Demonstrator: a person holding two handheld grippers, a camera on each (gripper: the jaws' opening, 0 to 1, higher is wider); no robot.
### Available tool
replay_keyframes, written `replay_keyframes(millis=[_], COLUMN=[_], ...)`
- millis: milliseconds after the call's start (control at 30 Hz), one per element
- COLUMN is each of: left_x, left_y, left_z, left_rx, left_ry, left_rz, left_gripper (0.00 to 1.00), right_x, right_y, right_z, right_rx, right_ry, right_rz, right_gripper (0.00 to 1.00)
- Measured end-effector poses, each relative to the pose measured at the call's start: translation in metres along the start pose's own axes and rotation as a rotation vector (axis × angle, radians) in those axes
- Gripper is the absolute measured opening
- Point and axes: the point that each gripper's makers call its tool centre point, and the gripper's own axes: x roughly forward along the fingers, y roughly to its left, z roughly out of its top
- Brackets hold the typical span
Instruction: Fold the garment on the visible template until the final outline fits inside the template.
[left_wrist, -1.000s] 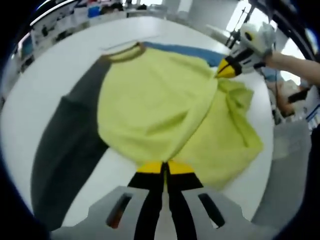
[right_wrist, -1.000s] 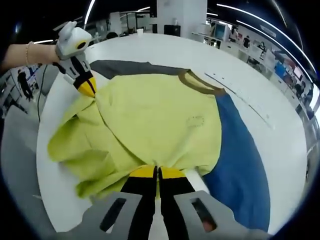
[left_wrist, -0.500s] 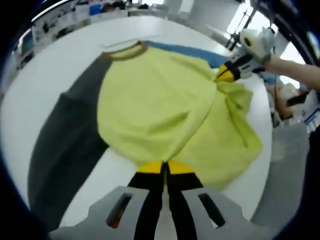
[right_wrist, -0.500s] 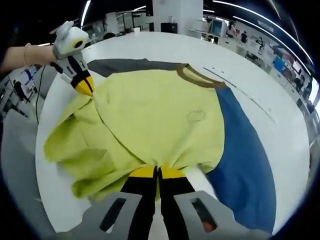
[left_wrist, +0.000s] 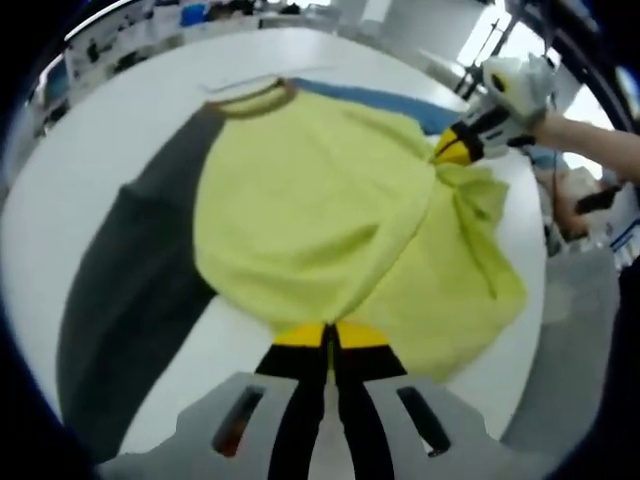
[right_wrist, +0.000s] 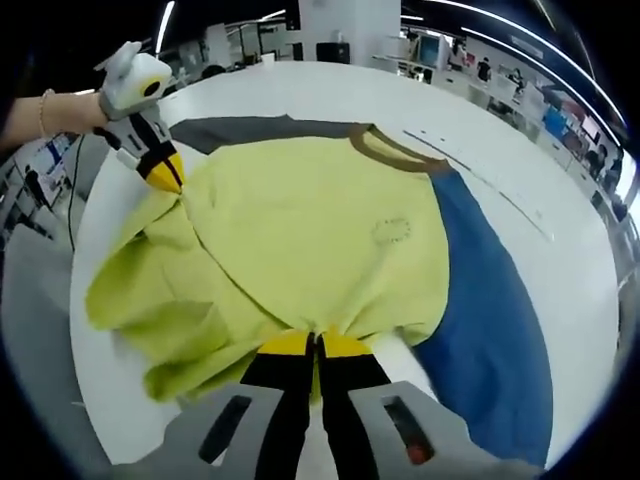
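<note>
**Two grippers pinch the lime shirt's folded edge, with the collar lying dead ahead**

Both grippers are clamped on the same garment. The left gripper has its fingers pressed together on a bunched fold of the lime-yellow T-shirt; the right gripper likewise has its fingers pressed together on the cloth's near edge. Each shows in the other's view as a yellow-tipped tool held by a hand, biting the same fold further along.

The shirt lies spread on the white round tabletop, its long axis running straight away from the right gripper's fingers toward the brown collar at the far end. A dark grey sleeve stretches out to one side and a blue sleeve to the other, both flat on the tabletop. The hem part is already doubled back on itself in a rumpled heap between the two grippers.

I cannot make out any template outline beneath the cloth, so its fit cannot be judged.

Probably the coming move carries the held fold forward, toward the collar. There is open tabletop beyond the collar and past both sleeves; the near rim, just behind the heap, is the tight side, where slack cloth could slide off.
</note>
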Motion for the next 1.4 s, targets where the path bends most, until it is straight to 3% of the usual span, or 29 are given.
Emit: replay_keyframes(millis=[133,233,267,467,700,933,1133,1267,1400], left_x=[-0.001,-0.003,-0.004,-0.015,-0.031,-0.055,-0.074,-0.089,-0.101], left_y=[0.0,-0.001,0.003,0.009,0.012,0.007,-0.003,-0.008,-0.012], left_z=[-0.001,-0.001,-0.001,0.0,0.0,0.0,-0.009,-0.016,-0.021], left_rx=[-0.002,-0.005,-0.003,-0.005,-0.008,-0.012,-0.004,-0.033,-0.059], left_ry=[-0.001,-0.004,-0.002,-0.008,-0.028,-0.077,-0.109,-0.14,-0.165], left_rz=[0.007,0.009,0.031,0.066,0.094,0.131,0.153,0.175,0.189], left_gripper=[0.0,0.06,0.13,0.26,0.31,0.36,0.44,0.48,0.52], right_x=[-0.003,-0.008,-0.011,-0.028,-0.049,-0.074,-0.102,-0.12,-0.138], right_y=[-0.002,-0.008,-0.01,-0.025,-0.031,-0.03,-0.018,-0.011,-0.006], right_z=[0.0,0.0,0.0,-0.003,-0.008,-0.004,-0.007,-0.013,-0.019], right_rx=[0.001,0.007,0.008,0.016,0.041,0.076,0.129,0.179,0.282], right_ry=[0.003,0.003,0.003,-0.001,-0.016,-0.073,-0.134,-0.154,-0.186], right_rz=[-0.014,-0.033,-0.042,-0.097,-0.141,-0.191,-0.227,-0.251,-0.285], right_gripper=[0.06,0.12,0.13,0.12,0.13,0.19,0.24,0.33,0.58])
